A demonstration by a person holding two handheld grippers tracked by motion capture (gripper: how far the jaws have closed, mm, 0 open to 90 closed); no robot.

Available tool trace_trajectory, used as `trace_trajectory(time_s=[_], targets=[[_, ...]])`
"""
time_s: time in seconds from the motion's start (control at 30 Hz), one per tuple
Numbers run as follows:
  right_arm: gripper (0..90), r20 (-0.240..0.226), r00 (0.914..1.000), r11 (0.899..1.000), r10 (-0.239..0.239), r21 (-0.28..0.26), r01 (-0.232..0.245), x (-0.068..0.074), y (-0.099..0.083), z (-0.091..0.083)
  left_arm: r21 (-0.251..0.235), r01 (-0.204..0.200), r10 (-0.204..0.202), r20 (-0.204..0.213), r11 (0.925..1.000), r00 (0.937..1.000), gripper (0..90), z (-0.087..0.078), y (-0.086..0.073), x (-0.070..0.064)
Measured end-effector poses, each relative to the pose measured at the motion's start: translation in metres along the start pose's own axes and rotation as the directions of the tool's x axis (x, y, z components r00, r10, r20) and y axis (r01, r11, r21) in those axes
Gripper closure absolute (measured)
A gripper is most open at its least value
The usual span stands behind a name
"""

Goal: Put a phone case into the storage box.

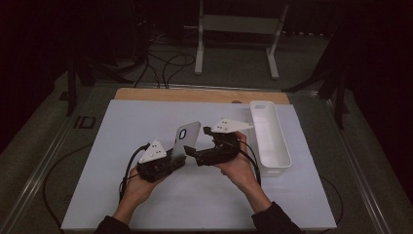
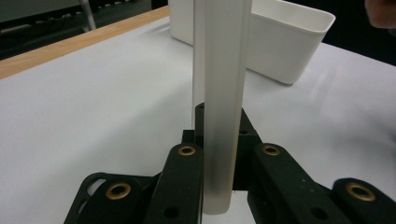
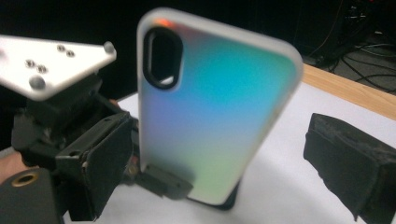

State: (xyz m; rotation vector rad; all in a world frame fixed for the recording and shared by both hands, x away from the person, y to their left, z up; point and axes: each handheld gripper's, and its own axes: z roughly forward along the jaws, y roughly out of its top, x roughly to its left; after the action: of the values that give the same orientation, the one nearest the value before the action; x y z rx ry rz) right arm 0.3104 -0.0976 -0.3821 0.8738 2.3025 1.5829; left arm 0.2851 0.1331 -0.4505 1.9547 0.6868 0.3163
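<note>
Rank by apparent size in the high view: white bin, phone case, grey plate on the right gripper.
1. white bin, clearly the largest.
2. phone case, held upright in the left gripper.
3. grey plate on the right gripper, close to the case in extent; the case is tilted, so ranks 2 and 3 are unsure.

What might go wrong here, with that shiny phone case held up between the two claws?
1. The left claw pinches the phone case only at its bottom end, so the upright case might tip or slip out.
2. The right claw stands open close beside the case; closing off-centre might knock it loose rather than take it.
3. The white bin sits right behind the right hand, so a wide swing might bump it.
</note>
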Motion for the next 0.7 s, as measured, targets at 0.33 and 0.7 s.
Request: trace_trajectory(time_s=[0.33, 0.7], targets=[[15.6, 0.038, 0.9970, 0.998, 0.068, -0.021, -0.067, 0.008, 0.006, 0.008, 0.004, 0.013, -0.013, -0.027, 0.9999, 0.9996, 86.0, 0.002, -0.001, -0.001], [9.7, 0.067, 0.9888, 0.990, 0.134, -0.056, -0.130, 0.011, 0.008, 0.021, 0.001, 0.037, -0.037, -0.047, 0.9993, 0.9982, 85.8, 0.004, -0.001, -0.002]])
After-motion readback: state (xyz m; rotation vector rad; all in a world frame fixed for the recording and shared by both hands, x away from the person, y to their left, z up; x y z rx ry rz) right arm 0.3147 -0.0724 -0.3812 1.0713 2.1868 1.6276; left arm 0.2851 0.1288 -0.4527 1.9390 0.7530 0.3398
